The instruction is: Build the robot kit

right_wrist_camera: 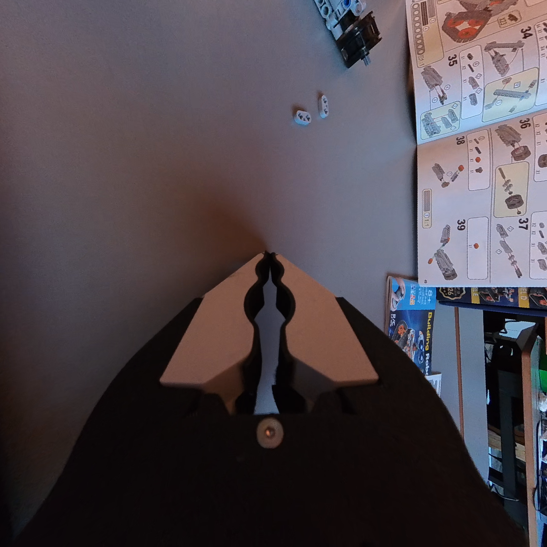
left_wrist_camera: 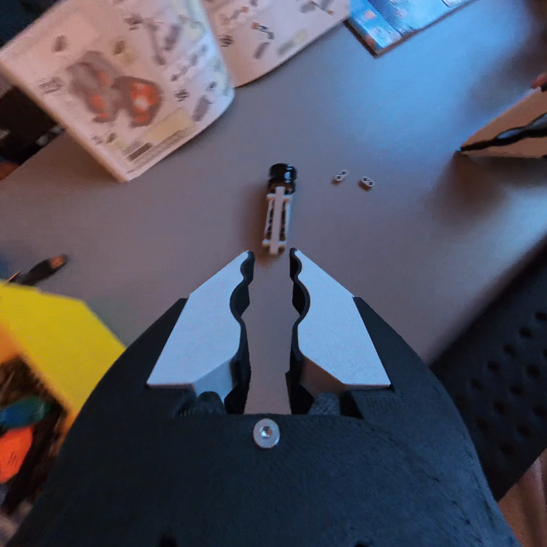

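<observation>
A small grey and black brick assembly lies on the grey table just beyond my left gripper, which is open and empty, its tips a little short of the assembly's near end. Two small grey connector pieces lie to the right of it. In the right wrist view the same assembly lies at the far top and the two connectors lie nearer. My right gripper is shut with nothing between its tips, close above the bare table.
An open instruction booklet lies at the right of the table, also showing in the left wrist view. A blue toy box sits by the table's edge. A yellow box is at the left and a cardboard box at the right. The gap from one gripper's tips to the other's is roughly 25 centimetres.
</observation>
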Action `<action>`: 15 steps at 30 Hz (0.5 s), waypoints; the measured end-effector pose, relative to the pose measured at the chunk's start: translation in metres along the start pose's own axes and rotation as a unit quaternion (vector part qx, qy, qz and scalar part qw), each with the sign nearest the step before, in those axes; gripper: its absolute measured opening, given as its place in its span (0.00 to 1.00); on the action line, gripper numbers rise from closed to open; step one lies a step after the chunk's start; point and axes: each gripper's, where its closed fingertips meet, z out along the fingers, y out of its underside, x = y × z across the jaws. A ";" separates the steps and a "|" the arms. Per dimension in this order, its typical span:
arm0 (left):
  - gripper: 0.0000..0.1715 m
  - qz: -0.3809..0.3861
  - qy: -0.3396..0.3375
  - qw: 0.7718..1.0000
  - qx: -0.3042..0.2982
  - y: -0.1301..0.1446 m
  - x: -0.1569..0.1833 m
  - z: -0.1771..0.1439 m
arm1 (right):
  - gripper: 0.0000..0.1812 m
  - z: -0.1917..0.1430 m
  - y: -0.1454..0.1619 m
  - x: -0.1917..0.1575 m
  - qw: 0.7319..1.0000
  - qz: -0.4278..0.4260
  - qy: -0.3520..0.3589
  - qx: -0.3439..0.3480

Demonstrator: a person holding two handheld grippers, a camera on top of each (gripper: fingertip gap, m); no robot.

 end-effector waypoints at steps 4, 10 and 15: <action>0.13 -0.059 -0.088 0.993 0.051 0.024 -0.051 -0.053 | 0.00 0.000 -0.001 0.000 1.000 -0.003 0.002 -0.002; 0.20 -0.156 -0.156 0.975 0.025 0.091 -0.111 -0.117 | 0.00 0.002 -0.002 0.001 1.000 0.008 0.003 0.004; 0.20 -0.194 -0.197 0.960 -0.050 0.149 -0.141 -0.153 | 0.00 0.004 -0.001 0.004 1.000 0.019 0.007 0.009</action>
